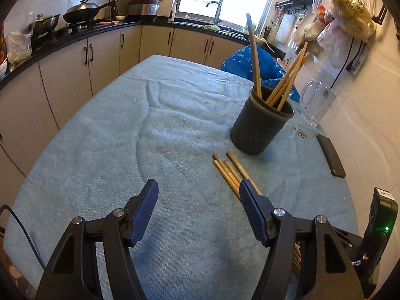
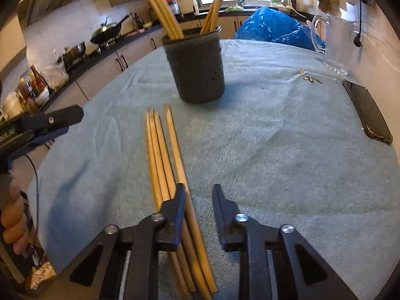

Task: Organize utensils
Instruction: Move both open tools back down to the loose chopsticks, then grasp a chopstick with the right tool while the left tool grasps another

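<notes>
A dark holder cup (image 1: 260,125) stands upright on the blue-grey cloth with several wooden chopsticks (image 1: 287,80) in it; it also shows in the right wrist view (image 2: 197,67). Several loose chopsticks (image 2: 162,155) lie side by side on the cloth in front of the cup, also seen in the left wrist view (image 1: 231,171). My left gripper (image 1: 198,187) is open and empty over bare cloth, left of the loose chopsticks. My right gripper (image 2: 198,190) is open, low over the cloth; its left finger (image 2: 175,212) overlaps the rightmost loose chopsticks.
A black phone (image 2: 367,112) lies at the table's right edge, a clear glass jug (image 2: 337,42) behind it. A blue plastic bag (image 2: 275,27) sits past the far edge. Small crumbs (image 2: 311,78) lie near the jug. Kitchen counter (image 1: 75,35) with pans runs along the left.
</notes>
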`<state>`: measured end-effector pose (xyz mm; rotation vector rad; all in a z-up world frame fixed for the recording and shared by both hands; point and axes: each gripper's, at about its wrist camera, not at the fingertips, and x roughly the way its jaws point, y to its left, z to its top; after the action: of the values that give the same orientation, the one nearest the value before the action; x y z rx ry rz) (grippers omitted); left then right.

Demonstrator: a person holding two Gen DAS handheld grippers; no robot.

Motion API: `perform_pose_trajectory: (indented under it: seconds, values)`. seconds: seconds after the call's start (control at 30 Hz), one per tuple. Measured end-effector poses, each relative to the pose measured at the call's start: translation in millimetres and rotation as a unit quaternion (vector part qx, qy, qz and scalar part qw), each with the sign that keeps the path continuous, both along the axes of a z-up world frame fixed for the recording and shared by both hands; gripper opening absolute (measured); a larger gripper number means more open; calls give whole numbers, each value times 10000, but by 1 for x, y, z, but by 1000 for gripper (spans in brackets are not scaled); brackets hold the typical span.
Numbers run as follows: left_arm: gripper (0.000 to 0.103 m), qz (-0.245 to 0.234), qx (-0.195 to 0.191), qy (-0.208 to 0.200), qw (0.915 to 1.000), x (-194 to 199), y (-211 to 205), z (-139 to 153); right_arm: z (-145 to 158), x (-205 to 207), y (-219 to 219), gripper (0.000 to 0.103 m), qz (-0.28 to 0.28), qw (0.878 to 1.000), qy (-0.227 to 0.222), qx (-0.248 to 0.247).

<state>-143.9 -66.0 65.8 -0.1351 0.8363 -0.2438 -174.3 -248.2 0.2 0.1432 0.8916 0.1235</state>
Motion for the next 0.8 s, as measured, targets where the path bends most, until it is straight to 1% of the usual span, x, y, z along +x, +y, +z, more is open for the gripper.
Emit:
perform_pose_trajectory:
  seconds: [0.03, 0.1, 0.13, 0.17, 0.2, 0.23, 0.27, 0.33, 0.4, 0.47, 0.57, 0.7, 0.77, 0.8]
  values:
    - [66, 8, 14, 11, 10000, 0, 0, -1, -1, 0, 5, 16, -39, 10000, 42, -72]
    - [66, 32, 20, 46, 10000, 1, 2, -4, 0, -2, 15, 15, -86, 9997, 33, -209]
    - [66, 45, 29, 72, 10000, 1, 2, -6, 0, -3, 19, 14, -58, 9999, 80, -98]
    - [66, 54, 48, 94, 9999, 2, 2, -8, 0, -3, 22, 13, 26, 9998, 147, 128]
    - [66, 62, 73, 109, 9999, 2, 2, -9, 0, -4, 24, 9, 107, 9993, 197, 309]
    - [66, 65, 98, 122, 9999, 1, 2, -10, -1, -4, 25, 8, 140, 9988, 213, 422]
    - [66, 62, 120, 135, 9998, 2, 2, -11, 0, -4, 24, 8, 73, 9991, 180, 374]
    - [66, 42, 183, 165, 9997, 2, 0, -14, 0, -3, 12, 9, -286, 9993, 121, 192]
    - [66, -8, 244, 202, 9995, 3, -3, -18, 0, -3, -8, 10, -693, 9973, 139, 191]
    - [66, -86, 318, 258, 9991, 4, -9, -23, -1, -6, -21, 12, -920, 9955, 129, 167]
    - [66, -194, 413, 305, 9985, 9, -20, -29, -1, -13, -32, 13, -935, 9952, 43, 291]
    - [66, -312, 689, 334, 9966, 16, -35, -37, -1, -17, -26, 14, -881, 9961, -64, 67]
    - [60, -395, 772, 433, 9953, 21, -41, -42, 1, -15, -27, 14, -876, 9961, -71, 55]
    - [52, -431, 840, 496, 9943, 23, -45, -45, 1, -16, -28, 14, -878, 9961, -78, 88]
